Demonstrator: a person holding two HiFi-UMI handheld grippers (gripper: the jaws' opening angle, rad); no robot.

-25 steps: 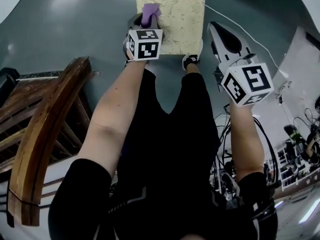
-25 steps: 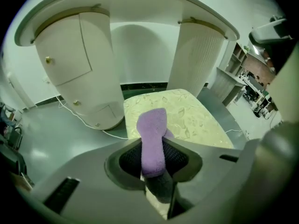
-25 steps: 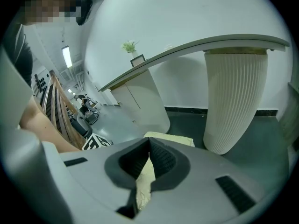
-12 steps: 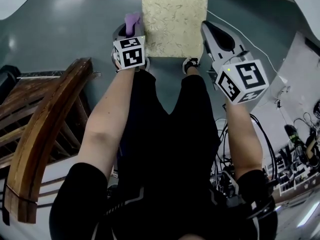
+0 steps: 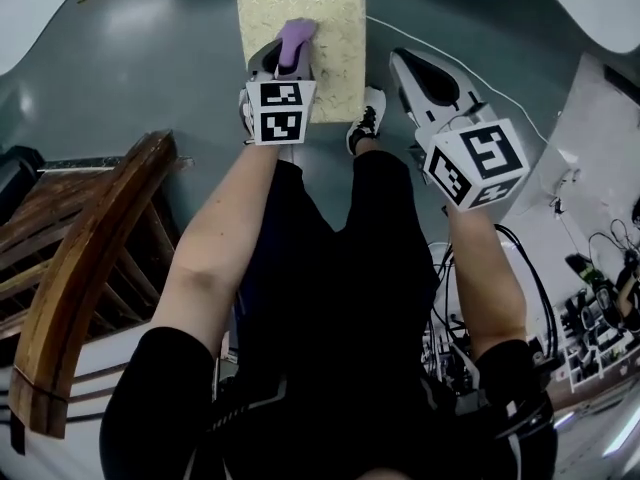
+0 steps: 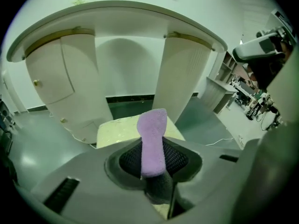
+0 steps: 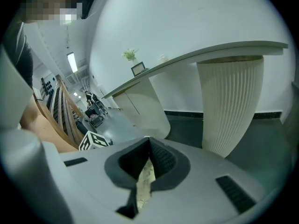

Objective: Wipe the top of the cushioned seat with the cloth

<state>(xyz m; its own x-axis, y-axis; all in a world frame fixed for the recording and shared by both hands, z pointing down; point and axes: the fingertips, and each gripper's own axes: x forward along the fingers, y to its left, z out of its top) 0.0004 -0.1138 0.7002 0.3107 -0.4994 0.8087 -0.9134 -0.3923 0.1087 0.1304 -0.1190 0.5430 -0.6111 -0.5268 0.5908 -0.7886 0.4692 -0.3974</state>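
**Cushioned seat** [image 5: 335, 28]: a square pad covered in pale cream-yellow fabric with a fine leafy pattern. It is lying flat with its top facing upward.

**Cloth** [image 5: 296, 40]: a small lilac strip with a nubby surface, folded into a narrow tongue. The left tongs [image 5: 284, 60] are pinching its lower end, and its rounded free end is projecting forward past them. In the head view the cloth is lying over the left half of the seat, toward the near edge. Whether it is pressing on the fabric cannot be told.

Wooden chair [image 5: 85, 268] left on grey floor [image 5: 150, 78]; white counter [image 6: 117, 17] ahead.
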